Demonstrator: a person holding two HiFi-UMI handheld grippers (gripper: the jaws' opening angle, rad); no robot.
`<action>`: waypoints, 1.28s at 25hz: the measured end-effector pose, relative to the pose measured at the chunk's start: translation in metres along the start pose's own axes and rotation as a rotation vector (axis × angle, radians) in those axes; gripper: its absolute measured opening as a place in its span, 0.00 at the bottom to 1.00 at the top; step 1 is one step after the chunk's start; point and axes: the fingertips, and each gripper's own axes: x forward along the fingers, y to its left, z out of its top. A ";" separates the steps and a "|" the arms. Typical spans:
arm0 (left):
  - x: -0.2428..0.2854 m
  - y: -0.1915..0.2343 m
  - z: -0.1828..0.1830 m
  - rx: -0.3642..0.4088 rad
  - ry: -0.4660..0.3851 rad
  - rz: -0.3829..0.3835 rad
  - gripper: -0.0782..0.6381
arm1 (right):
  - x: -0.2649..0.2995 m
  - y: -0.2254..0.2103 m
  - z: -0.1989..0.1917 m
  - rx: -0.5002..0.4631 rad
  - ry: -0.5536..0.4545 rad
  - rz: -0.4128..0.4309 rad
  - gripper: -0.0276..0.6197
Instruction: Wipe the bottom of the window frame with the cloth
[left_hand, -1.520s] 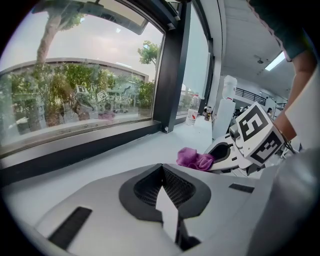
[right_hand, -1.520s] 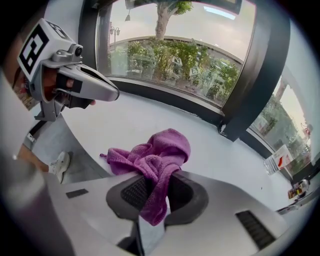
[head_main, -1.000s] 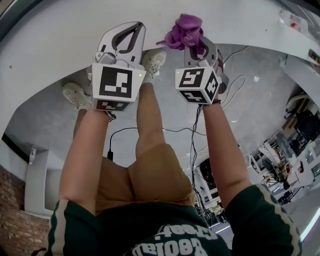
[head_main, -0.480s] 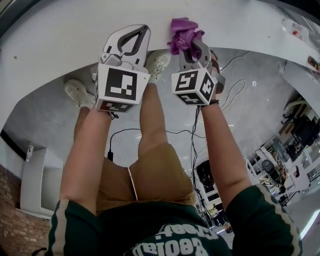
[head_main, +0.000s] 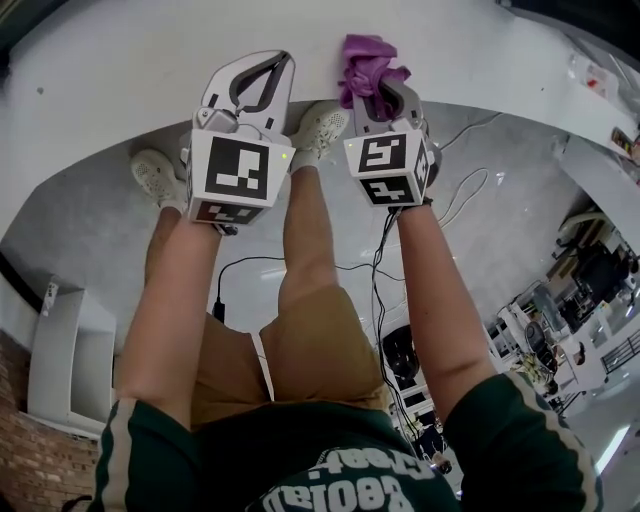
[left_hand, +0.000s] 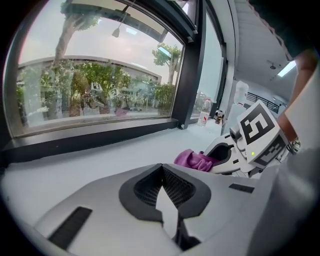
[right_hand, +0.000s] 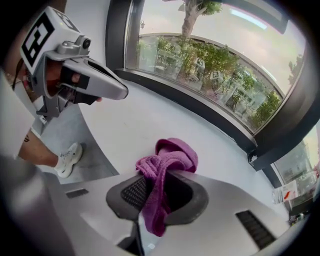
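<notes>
The purple cloth (head_main: 365, 58) is bunched in my right gripper (head_main: 384, 88), which is shut on it and holds it over the white window sill (head_main: 130, 70). In the right gripper view the cloth (right_hand: 170, 157) hangs out between the jaws, and the dark bottom of the window frame (right_hand: 200, 107) runs across beyond it. My left gripper (head_main: 274, 60) hovers beside it at the sill's edge, shut on nothing. In the left gripper view my left gripper (left_hand: 161, 169) has its tips together, with the cloth (left_hand: 192, 160) and the right gripper (left_hand: 225, 152) to its right and the frame bottom (left_hand: 100, 136) ahead.
The person's legs and white shoes (head_main: 322, 125) stand below the sill on a grey floor. Black cables (head_main: 380, 270) trail on the floor. A white cabinet (head_main: 60, 350) stands at the left. A small bottle (left_hand: 203, 115) sits on the sill by the frame's upright post.
Both grippers have shifted slightly left along the sill's edge. The right gripper has turned a little, with the cloth still in its jaws.
</notes>
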 end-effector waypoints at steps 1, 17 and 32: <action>-0.001 0.001 -0.001 -0.001 -0.001 0.001 0.12 | 0.001 0.003 0.003 0.002 -0.006 0.005 0.16; -0.030 0.036 -0.026 -0.024 0.007 0.035 0.12 | 0.012 0.041 0.041 0.020 -0.051 0.051 0.16; -0.076 0.087 -0.049 -0.074 -0.011 0.110 0.12 | 0.022 0.098 0.086 -0.021 -0.074 0.102 0.16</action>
